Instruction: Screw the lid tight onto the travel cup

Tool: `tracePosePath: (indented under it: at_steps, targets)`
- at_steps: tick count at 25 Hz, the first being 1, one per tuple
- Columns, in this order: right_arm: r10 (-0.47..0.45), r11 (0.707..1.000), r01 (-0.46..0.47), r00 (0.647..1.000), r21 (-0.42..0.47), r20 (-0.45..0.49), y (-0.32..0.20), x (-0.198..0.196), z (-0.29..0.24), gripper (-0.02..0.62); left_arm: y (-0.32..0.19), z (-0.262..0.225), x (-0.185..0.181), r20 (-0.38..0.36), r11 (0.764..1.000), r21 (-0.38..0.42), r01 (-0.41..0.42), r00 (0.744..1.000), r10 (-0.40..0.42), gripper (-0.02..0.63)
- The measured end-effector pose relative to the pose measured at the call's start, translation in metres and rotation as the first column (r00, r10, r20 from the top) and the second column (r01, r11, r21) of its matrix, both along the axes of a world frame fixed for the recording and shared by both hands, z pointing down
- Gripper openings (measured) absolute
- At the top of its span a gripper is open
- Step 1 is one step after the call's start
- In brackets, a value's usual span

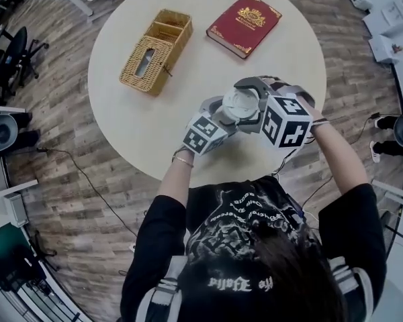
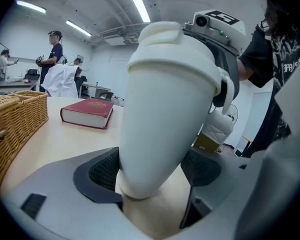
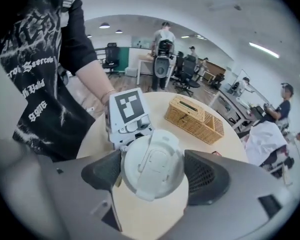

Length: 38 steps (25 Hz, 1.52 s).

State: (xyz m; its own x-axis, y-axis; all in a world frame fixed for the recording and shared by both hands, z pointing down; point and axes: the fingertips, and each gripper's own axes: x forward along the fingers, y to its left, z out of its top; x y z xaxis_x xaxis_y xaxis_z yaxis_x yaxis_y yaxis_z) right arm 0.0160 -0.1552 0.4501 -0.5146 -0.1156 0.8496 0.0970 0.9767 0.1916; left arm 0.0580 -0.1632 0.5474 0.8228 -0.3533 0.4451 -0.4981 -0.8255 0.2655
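A white travel cup (image 2: 165,109) is held tilted above the round table's near edge, its lid (image 3: 152,164) turned up toward the head view. My left gripper (image 2: 152,171) is shut on the cup's narrow lower body, with a dark pad on each side. My right gripper (image 3: 154,173) comes down over the top and is shut on the lid, whose rim sits between its two pads. From the head view, the lid (image 1: 240,104) shows between the left gripper (image 1: 221,115) and the right gripper (image 1: 252,96). The cup's base is hidden.
A wicker basket (image 1: 156,41) and a red book (image 1: 244,23) lie on the far half of the pale round table (image 1: 141,129). Office chairs, desks and several people stand in the room beyond. A cable runs across the wooden floor at the left.
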Motion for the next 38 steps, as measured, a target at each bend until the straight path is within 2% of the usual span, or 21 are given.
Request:
tracePosePath:
  at_steps: [4, 8, 11, 16, 18, 19, 21, 23, 25, 27, 29, 31, 33, 36, 38]
  targets:
    - [0.189, 0.982, -0.191, 0.976, 0.005, 0.108, -0.006, 0.000, -0.005, 0.399, -0.003, -0.001, 0.001, -0.005, 0.996, 0.006, 0.085, 0.996, -0.085, 0.399]
    - [0.324, 0.943, -0.333, 0.924, 0.010, 0.205, -0.010, 0.005, -0.007, 0.399, -0.005, 0.000, 0.003, -0.005, 0.980, 0.024, 0.199, 0.980, -0.199, 0.398]
    - [0.420, 0.898, -0.441, 0.861, 0.009, 0.285, -0.011, 0.007, -0.007, 0.399, -0.007, 0.000, 0.002, -0.020, 0.962, 0.048, 0.268, 0.963, -0.268, 0.398]
    - [0.539, 0.801, -0.598, 0.734, 0.017, 0.412, -0.015, 0.010, -0.012, 0.399, -0.008, 0.001, 0.002, -0.022, 0.955, 0.057, 0.291, 0.957, -0.290, 0.397]
    - [0.580, 0.764, -0.645, 0.692, 0.007, 0.429, -0.015, 0.013, -0.011, 0.399, -0.007, 0.001, 0.003, -0.021, 0.953, 0.058, 0.297, 0.955, -0.296, 0.397]
    - [0.594, 0.754, -0.657, 0.684, 0.003, 0.422, -0.014, 0.013, -0.010, 0.399, -0.006, 0.001, 0.003, -0.020, 0.953, 0.059, 0.297, 0.955, -0.297, 0.397]
    - [0.604, 0.752, -0.659, 0.689, -0.001, 0.401, -0.013, 0.013, -0.008, 0.400, -0.005, 0.002, 0.003, -0.017, 0.954, 0.061, 0.293, 0.956, -0.292, 0.397]
    - [0.596, 0.764, -0.646, 0.697, -0.013, 0.398, -0.013, 0.013, -0.010, 0.403, -0.005, 0.002, 0.003, -0.016, 0.957, 0.063, 0.283, 0.959, -0.282, 0.397]
    - [0.584, 0.779, -0.624, 0.695, -0.051, 0.419, -0.011, 0.013, -0.014, 0.402, -0.004, 0.001, 0.004, -0.013, 0.963, 0.064, 0.263, 0.965, -0.263, 0.397]
    - [0.558, 0.808, -0.580, 0.702, -0.098, 0.443, -0.009, 0.012, -0.022, 0.419, -0.003, 0.001, 0.004, -0.011, 0.972, 0.064, 0.227, 0.974, -0.226, 0.397]
    - [0.490, 0.860, -0.500, 0.753, -0.101, 0.441, -0.005, 0.010, -0.030, 0.428, -0.002, 0.001, 0.004, -0.009, 0.983, 0.062, 0.175, 0.985, -0.175, 0.397]
    - [0.381, 0.919, -0.390, 0.832, -0.065, 0.404, -0.001, 0.010, -0.036, 0.430, 0.000, 0.001, 0.003, -0.005, 0.991, 0.062, 0.117, 0.993, -0.117, 0.397]
    - [0.264, 0.961, -0.275, 0.898, -0.020, 0.351, 0.001, 0.012, -0.040, 0.430, 0.000, 0.002, 0.002, -0.002, 0.996, 0.063, 0.069, 0.998, -0.069, 0.397]
    - [0.100, 0.992, -0.115, 0.964, 0.047, 0.245, -0.003, 0.016, -0.040, 0.419, 0.000, 0.002, 0.002, -0.001, 0.997, 0.068, 0.034, 0.999, -0.034, 0.397]
    - [-0.046, 0.994, 0.030, 0.987, 0.106, 0.152, -0.003, 0.015, -0.038, 0.419, -0.001, 0.002, 0.001, 0.006, 0.997, 0.075, 0.001, 1.000, -0.001, 0.397]
